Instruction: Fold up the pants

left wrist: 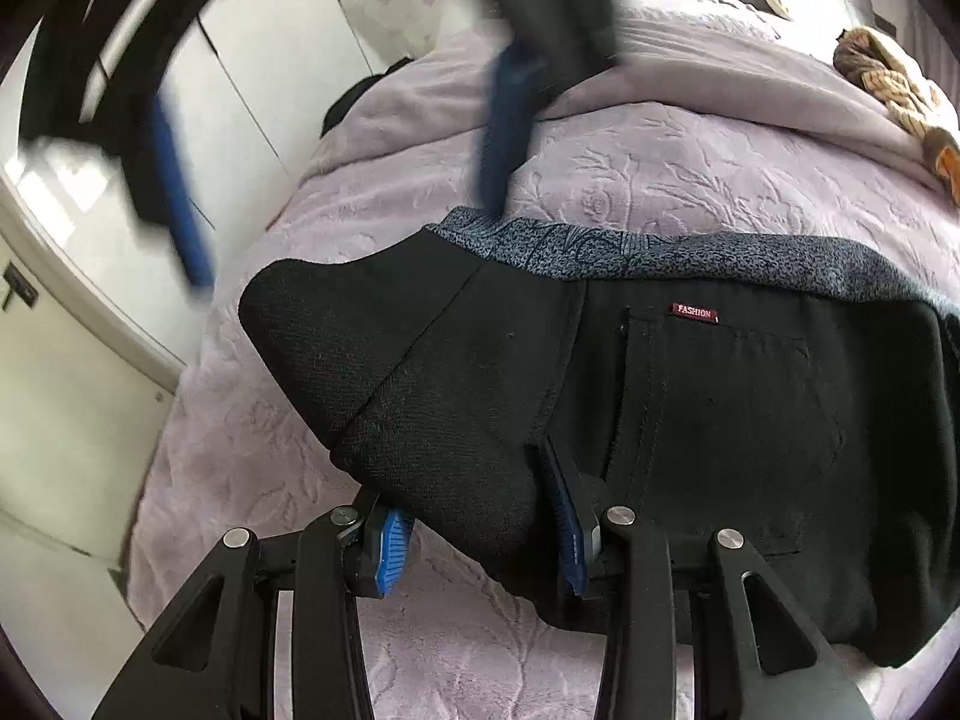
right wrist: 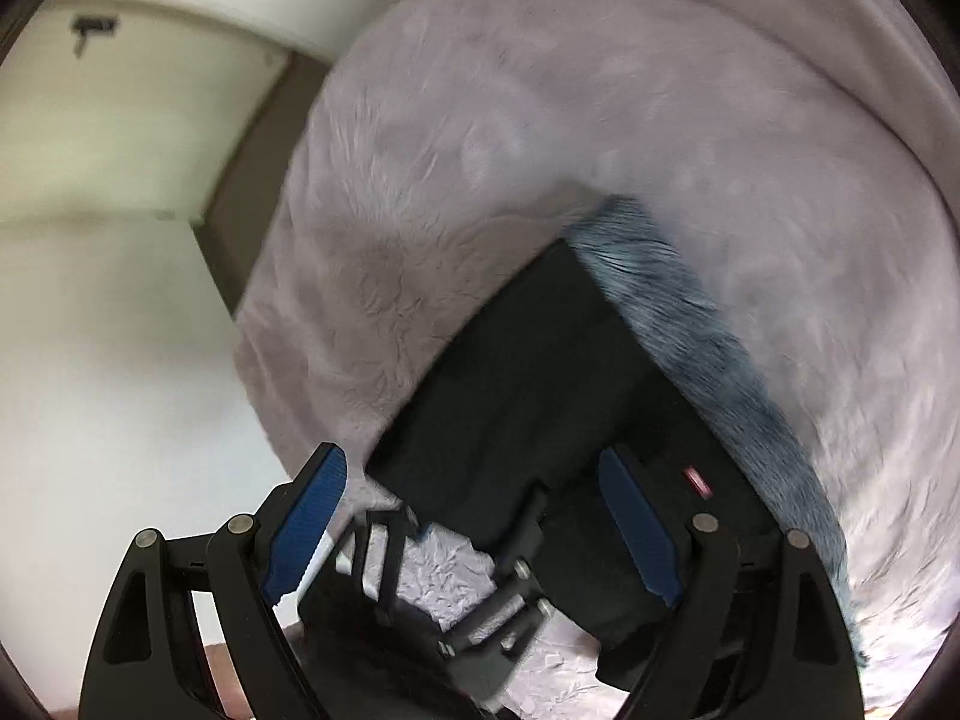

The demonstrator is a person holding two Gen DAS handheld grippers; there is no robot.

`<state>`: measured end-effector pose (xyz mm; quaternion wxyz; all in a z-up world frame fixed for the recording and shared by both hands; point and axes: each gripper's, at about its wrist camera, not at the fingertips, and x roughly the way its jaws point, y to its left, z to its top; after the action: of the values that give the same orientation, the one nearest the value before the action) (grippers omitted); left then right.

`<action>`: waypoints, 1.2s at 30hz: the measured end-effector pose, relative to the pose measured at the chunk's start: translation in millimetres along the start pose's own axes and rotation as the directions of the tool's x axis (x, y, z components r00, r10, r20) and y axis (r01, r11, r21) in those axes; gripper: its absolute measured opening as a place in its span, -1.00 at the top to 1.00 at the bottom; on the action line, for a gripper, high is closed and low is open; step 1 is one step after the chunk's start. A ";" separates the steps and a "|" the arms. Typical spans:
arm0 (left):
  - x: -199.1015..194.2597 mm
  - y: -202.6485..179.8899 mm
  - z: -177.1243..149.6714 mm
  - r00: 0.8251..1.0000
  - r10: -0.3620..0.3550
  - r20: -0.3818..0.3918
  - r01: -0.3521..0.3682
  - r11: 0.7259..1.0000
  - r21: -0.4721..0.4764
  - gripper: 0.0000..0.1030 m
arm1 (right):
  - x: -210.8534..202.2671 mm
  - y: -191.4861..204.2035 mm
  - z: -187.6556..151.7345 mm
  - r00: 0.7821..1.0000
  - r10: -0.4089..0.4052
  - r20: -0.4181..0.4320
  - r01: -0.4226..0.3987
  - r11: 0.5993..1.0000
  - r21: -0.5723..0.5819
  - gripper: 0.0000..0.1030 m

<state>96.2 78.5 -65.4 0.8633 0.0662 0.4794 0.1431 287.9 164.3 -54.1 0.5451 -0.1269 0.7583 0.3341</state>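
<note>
The left gripper (left wrist: 480, 534) points steeply down, its blue pads pinched on a folded edge of the black pants (left wrist: 690, 396). The right gripper (right wrist: 474, 522), motion-blurred, hangs over those pants with jaws spread wide, gripping nothing.

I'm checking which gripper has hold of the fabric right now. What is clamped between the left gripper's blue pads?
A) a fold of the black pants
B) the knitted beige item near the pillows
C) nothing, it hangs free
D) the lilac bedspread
A: in the left wrist view the left gripper has a thick fold of the black pants pinched between its pads.
</note>
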 end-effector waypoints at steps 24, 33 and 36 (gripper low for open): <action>-149.5 -67.0 50.8 0.957 -0.146 0.249 0.092 0.972 0.217 0.19 | -84.4 -76.8 -128.9 0.928 0.280 0.247 -0.300 0.953 0.047 0.62; -229.3 -183.7 49.4 0.882 -0.359 0.307 0.171 0.848 0.502 0.19 | -148.5 -198.4 -313.0 0.681 0.395 0.617 -0.565 0.819 0.100 0.62; -244.2 -230.0 34.3 0.862 -0.420 0.284 0.182 0.780 0.599 0.19 | -143.5 -246.2 -384.8 0.579 0.381 0.721 -0.641 0.759 0.114 0.62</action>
<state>45.5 -215.1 92.6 0.8977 0.2612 0.3159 -0.1616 193.1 -291.8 56.2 0.6661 0.3311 0.5660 0.3554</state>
